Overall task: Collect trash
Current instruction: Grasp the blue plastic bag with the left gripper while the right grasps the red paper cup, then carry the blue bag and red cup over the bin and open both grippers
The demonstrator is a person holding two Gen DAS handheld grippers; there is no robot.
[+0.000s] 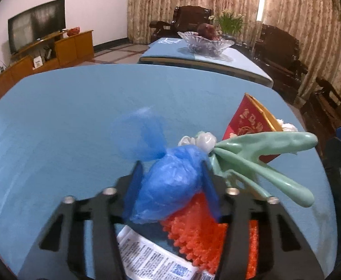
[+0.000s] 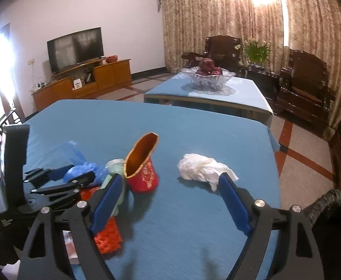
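The left gripper (image 1: 171,175) has its jaws pressed on a blue plastic bag (image 1: 170,182), whose loose tail trails away toward the far left of the table (image 1: 53,116). The bag sits in a heap near the table's near left edge, over an orange bumpy mat (image 1: 193,228) and a printed leaflet (image 1: 147,256), with a green rubber glove (image 1: 263,154) touching its right side and a red paper cup (image 2: 142,175) just beyond.

The right gripper (image 2: 170,198) stands wide open and empty over bare cloth. A crumpled white tissue (image 2: 203,168) lies just ahead of its right finger, toward the right edge, well apart from the heap. The right hand is the nearer one to it, with open room all round.
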